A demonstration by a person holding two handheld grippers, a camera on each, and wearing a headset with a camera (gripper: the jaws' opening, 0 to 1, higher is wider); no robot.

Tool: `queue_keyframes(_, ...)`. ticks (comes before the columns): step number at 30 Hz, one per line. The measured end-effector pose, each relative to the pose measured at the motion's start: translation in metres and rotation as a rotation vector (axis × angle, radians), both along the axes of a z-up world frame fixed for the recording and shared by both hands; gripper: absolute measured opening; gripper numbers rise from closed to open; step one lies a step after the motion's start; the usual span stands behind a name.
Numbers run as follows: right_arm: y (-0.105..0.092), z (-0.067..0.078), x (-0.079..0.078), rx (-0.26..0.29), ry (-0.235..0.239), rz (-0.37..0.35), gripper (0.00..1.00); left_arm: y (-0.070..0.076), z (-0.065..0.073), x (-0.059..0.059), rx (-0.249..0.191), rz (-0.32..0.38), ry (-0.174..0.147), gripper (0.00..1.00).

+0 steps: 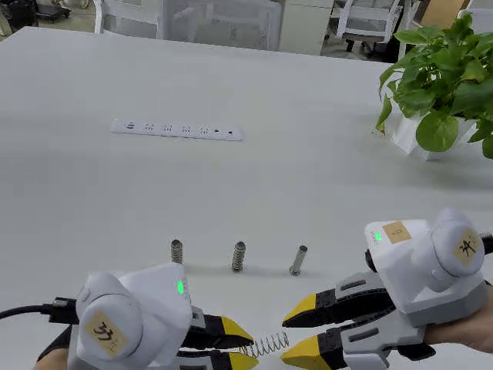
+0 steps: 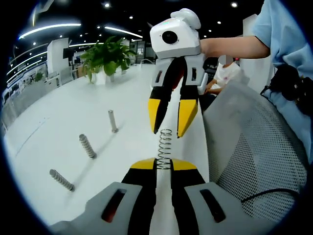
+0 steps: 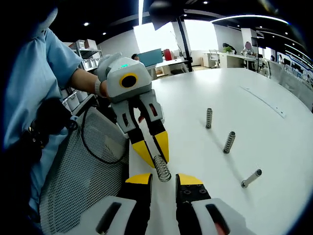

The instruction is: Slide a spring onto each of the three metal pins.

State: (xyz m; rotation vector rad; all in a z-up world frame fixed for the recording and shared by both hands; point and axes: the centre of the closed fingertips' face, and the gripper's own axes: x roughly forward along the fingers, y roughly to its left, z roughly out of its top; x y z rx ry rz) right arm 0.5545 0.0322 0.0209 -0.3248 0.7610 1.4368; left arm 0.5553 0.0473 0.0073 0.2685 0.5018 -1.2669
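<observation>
Three metal pins stand in a row on the white table (image 1: 231, 185). The left pin (image 1: 176, 251) and the middle pin (image 1: 239, 256) each carry a spring; the right pin (image 1: 298, 260) is bare. My left gripper (image 1: 245, 345) is shut on one end of a loose spring (image 1: 266, 344), which points toward my right gripper (image 1: 302, 333). That gripper stands open, its yellow tips on either side of the spring's free end. In the left gripper view the spring (image 2: 164, 147) rises from my shut jaws toward the open right gripper (image 2: 170, 120). The bare pin (image 3: 251, 178) lies off to the right.
A white power strip (image 1: 177, 129) lies mid-table. A potted plant (image 1: 439, 85) stands at the back right. A mesh chair (image 2: 254, 147) sits beside the table's near edge. Chairs line the far side.
</observation>
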Motion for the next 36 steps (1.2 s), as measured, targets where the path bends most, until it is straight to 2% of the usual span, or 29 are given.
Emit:
queue_keyframes(2, 0.001, 0.000, 0.000, 0.000, 0.002, 0.003, 0.12, 0.000, 0.001, 0.000, -0.006, -0.002, 0.001, 0.07)
queue_keyframes(6, 0.001, -0.003, 0.000, -0.009, 0.001, 0.007, 0.12, -0.001, 0.001, 0.000, -0.011, -0.002, 0.000, 0.07)
queue_keyframes(9, 0.001, -0.004, 0.000, -0.013, -0.005, 0.011, 0.08, -0.001, 0.002, 0.000, -0.014, 0.000, 0.001, 0.07)
queue_keyframes(18, 0.002, -0.004, -0.001, -0.024, -0.030, 0.026, 0.07, -0.002, -0.001, 0.000, -0.006, 0.002, 0.005, 0.06)
queue_keyframes(23, 0.004, 0.000, -0.001, -0.042, -0.086, 0.053, 0.07, -0.003, -0.002, 0.001, -0.002, 0.007, 0.011, 0.06)
queue_keyframes(36, 0.011, 0.008, -0.002, -0.069, -0.165, 0.104, 0.07, -0.007, -0.003, 0.000, 0.001, 0.005, 0.030, 0.06)
